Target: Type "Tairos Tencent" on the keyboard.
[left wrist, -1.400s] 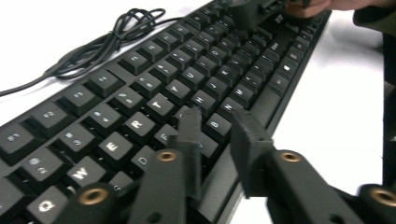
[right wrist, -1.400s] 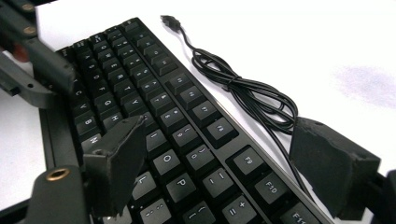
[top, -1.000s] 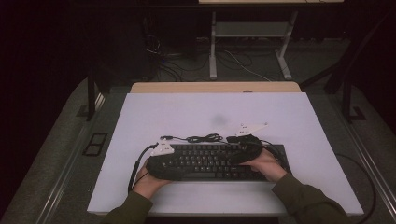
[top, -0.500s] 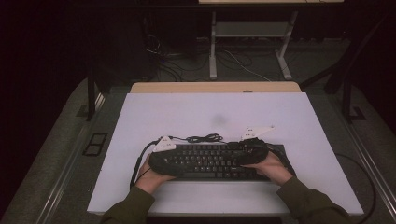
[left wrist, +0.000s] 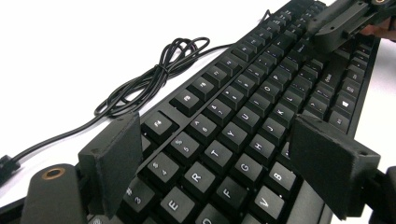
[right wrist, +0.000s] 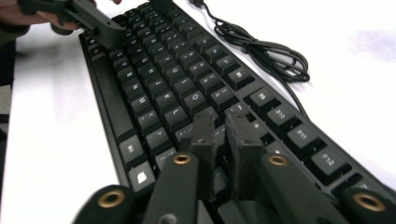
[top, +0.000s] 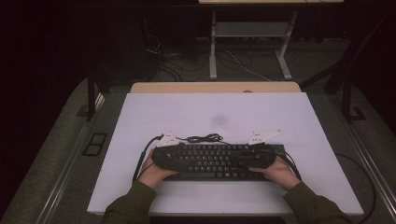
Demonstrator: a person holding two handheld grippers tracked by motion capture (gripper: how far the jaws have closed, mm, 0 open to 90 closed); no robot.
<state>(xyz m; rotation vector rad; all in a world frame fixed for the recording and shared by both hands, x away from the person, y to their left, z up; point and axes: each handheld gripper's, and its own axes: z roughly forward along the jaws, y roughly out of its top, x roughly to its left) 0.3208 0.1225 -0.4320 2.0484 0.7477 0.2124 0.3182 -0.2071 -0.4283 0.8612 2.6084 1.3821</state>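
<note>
Near the tabletop's six o'clock edge, the black keyboard is lying flat. The left tool is hovering with jaws spread wide over the letter keys; the right tool is sitting nearly closed, holding nothing, over the right-hand keys. Beyond, toward twelve o'clock, the keyboard's coiled cable is resting untouched; keyboard handling seems underway, not finished.

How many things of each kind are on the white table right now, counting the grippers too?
Keyboard: 1
Coiled black cable: 1
Grippers: 2, the left gripper and the right gripper
Total: 4
</note>
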